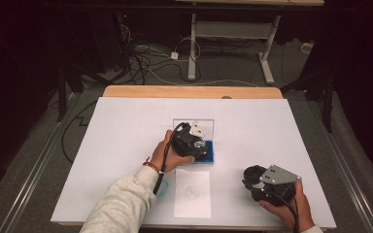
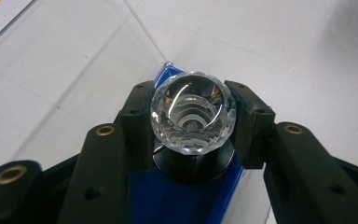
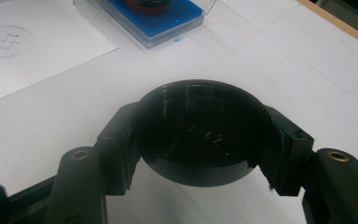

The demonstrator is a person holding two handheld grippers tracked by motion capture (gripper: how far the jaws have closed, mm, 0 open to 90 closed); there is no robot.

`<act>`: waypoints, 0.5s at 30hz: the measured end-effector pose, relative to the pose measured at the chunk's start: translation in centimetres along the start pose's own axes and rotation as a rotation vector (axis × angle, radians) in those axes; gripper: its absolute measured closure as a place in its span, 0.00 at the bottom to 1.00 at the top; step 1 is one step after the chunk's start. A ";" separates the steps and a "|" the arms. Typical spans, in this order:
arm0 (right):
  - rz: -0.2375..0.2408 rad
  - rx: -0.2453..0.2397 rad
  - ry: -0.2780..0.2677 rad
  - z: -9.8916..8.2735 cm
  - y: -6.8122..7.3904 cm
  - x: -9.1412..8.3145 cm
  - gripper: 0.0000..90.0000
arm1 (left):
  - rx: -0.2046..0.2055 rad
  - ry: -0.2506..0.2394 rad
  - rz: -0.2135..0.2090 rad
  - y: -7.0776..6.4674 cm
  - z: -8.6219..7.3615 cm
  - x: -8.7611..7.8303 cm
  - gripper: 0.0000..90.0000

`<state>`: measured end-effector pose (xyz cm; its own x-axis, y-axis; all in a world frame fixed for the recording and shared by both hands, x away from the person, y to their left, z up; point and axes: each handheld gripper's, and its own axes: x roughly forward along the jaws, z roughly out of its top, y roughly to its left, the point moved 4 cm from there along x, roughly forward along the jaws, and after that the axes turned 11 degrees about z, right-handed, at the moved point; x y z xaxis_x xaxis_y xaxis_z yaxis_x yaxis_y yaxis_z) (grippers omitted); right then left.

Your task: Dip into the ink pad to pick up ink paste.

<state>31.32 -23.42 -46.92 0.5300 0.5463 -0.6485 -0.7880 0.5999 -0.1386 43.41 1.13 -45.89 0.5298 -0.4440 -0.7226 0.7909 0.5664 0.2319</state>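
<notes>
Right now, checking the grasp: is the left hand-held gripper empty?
No, the left hand-held gripper is clamped on a faceted clear crystal knob.

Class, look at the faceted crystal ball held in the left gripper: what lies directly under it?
Under the crystal ball sits a round black base on the blue pad of the clear case. Where ball and base meet is hidden.

We see a big white board lying on the table. A box sits near the middle of the board. Our left gripper is over the box, with a glass ball between its jaws. Nearer to us lies a sheet of paper. To its right, our right gripper has a round cap between its jaws.
</notes>
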 end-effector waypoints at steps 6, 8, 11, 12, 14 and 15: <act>0.004 -0.011 -0.003 0.1 0.1 -0.2 0.43 | -0.002 0.000 -0.001 0.0 0.0 0.0 0.61; 0.002 -0.010 -0.003 0.1 0.0 -0.2 0.43 | -0.001 0.001 -0.001 0.0 0.0 0.0 0.61; 0.003 -0.012 -0.003 0.1 0.1 -0.2 0.43 | 0.009 0.008 -0.001 0.1 0.0 0.0 0.61; 0.004 -0.013 -0.002 0.1 0.1 -0.1 0.43 | 0.018 0.013 0.002 0.1 0.0 0.0 0.61; 0.004 -0.010 0.000 0.1 0.1 -0.1 0.43 | 0.020 0.016 0.003 0.1 0.1 -0.1 0.61; 0.004 -0.011 0.002 0.1 0.1 -0.1 0.43 | 0.023 0.015 0.003 0.1 0.1 -0.1 0.61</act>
<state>31.19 -23.34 -46.81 0.5260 0.5480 -0.6504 -0.7936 0.5911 -0.1438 43.47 1.17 -45.76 0.5273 -0.4320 -0.7317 0.7963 0.5516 0.2483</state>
